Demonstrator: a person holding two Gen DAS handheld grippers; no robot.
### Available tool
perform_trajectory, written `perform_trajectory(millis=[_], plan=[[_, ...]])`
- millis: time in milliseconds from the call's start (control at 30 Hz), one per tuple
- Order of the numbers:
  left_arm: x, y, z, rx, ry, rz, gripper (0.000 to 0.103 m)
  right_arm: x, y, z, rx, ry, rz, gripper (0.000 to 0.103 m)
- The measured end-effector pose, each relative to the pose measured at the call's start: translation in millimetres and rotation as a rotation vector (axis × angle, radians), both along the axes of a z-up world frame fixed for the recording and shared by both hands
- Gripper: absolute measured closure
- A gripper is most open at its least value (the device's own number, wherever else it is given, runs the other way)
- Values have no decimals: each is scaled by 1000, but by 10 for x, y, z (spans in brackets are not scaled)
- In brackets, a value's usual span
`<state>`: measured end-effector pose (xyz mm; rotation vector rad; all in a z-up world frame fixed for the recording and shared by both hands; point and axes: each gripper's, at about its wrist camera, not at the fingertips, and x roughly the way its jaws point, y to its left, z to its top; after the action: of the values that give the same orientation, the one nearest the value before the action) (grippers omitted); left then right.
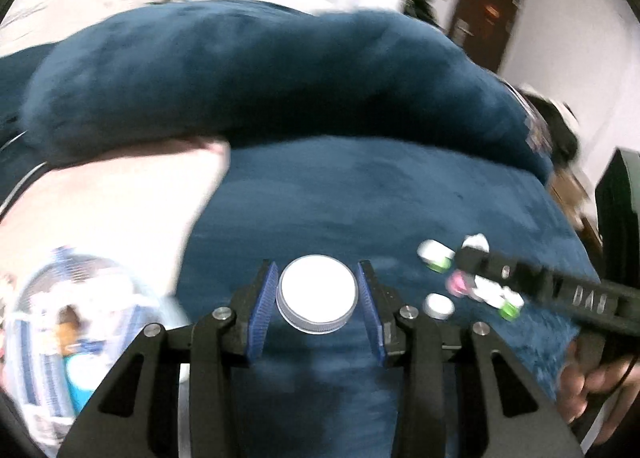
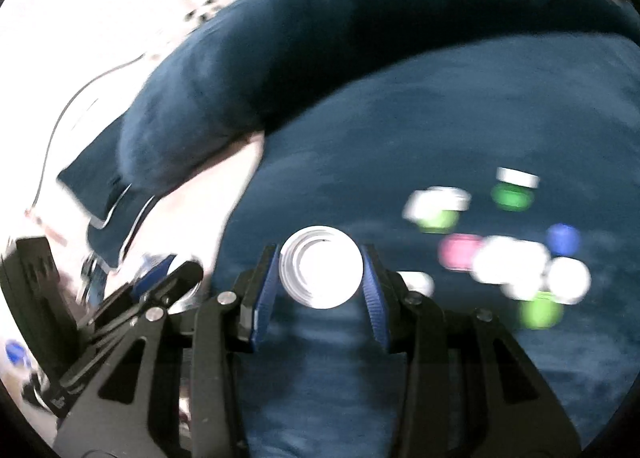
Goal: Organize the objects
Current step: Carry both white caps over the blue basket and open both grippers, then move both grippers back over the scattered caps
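Observation:
My left gripper [image 1: 317,270] is shut on a round white lid with a silver rim [image 1: 318,296], its blue pads pressing both sides, above a dark blue plush cushion [image 1: 360,194]. My right gripper [image 2: 321,254] is shut on a small white open jar [image 2: 322,274] whose threaded mouth faces the camera. In the left wrist view the right gripper [image 1: 474,252] reaches in from the right over several small jars with green and pink lids [image 1: 436,256]. The left gripper [image 2: 176,278] shows low on the left of the right wrist view.
Several small jars, blurred, with green, pink, blue and white tops [image 2: 460,250] lie on the blue seat [image 2: 400,138]. A thick blue bolster [image 1: 260,70] curves along the back. A blue-and-white basket holding items [image 1: 60,318] sits at the left. A hand [image 1: 592,386] grips the right tool.

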<state>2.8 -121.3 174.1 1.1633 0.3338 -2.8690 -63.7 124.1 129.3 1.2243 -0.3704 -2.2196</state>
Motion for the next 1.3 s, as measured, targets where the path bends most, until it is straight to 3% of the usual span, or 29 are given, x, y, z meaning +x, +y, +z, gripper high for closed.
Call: perform_trajectory(millis=[167,300,400,500,533,567,667,800,967,1033,1100,1300], plan=[[460,-893,130,16,4,219,61,244,-888,125,-26,22,172,62],[764,-1395,52,110,-32,346,61,505,-1479,227,-47,41,316,61],[812,-1500,-124,148,-100,362,61,669,-1770,195,-17,40,393,61],[854,-1446,-234,118,-142,352,59,744,-1874,-17,43,-33,447,59],[847,-1427,-255,103,-157,351,54,748,-1873,-96,44,-67,466,51],[837,-1448,-247,96,-159,354,43,733,-1847,-171,36,-106,476,42],[856,-1427,-214,61,-146,373,23,691,-1670,-162,-7,-143,397,32],[837,-1361,-218,21,-141,381,10,655,-1585,30,43,-46,347,23],[797,-1249,-222,13,-154,366,8,651,-1550,93,230,85,302,1],[773,-1174,-209,-1,-150,350,8,617,-1494,107,243,90,291,0],[748,-1116,-210,-11,-152,338,1,592,-1421,122,240,97,275,0],[629,-861,-182,-27,-155,294,1,526,-1208,109,252,96,232,0]])
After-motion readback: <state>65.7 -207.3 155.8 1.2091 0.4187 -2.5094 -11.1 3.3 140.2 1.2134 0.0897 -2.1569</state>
